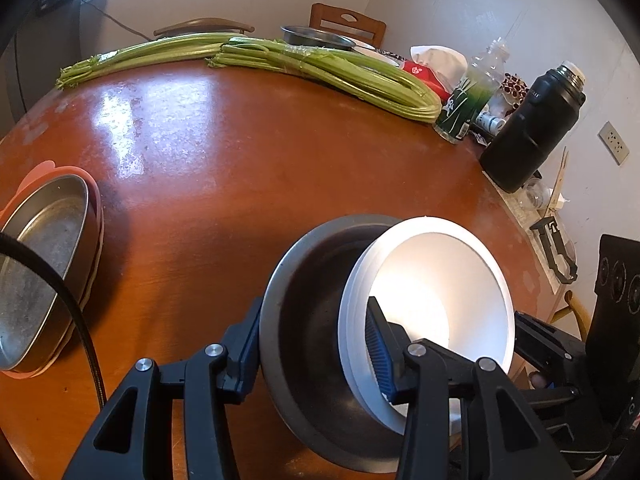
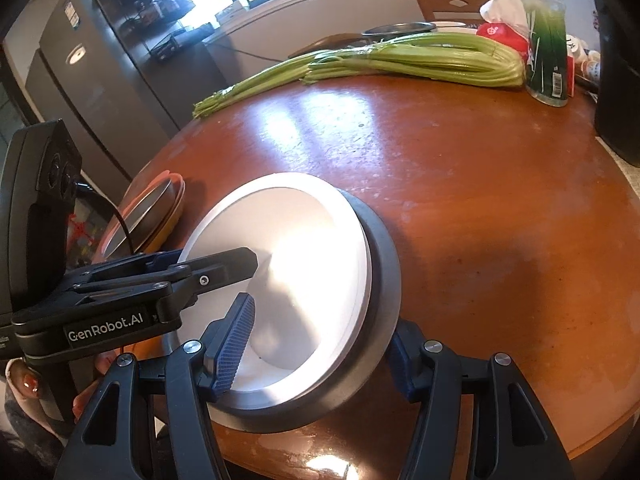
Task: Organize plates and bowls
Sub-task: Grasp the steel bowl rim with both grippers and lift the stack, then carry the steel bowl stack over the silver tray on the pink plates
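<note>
The left wrist view shows, nearest, the left gripper (image 1: pixel 312 344) closed on the stacked bowls: one pad is outside the grey metal bowl (image 1: pixel 304 320), the other inside the white bowls (image 1: pixel 432 292) nested in it. The stack is tilted and stands near the table's (image 1: pixel 240 168) near edge. In the right wrist view, the right gripper (image 2: pixel 320 344) straddles the other side of the same stack, one pad inside the white bowl and one outside the grey rim, but its jaws stand apart and I cannot see them pressing. I judge the step is to level the stack, so the left grip should hold firmly while the right one closes slowly, or the white bowls could slide out. Further, at the left edge, a metal tray (image 1: pixel 44 256) lies on an orange plate (image 1: pixel 96 200). At the far edge lies celery (image 1: pixel 320 68).
</note>
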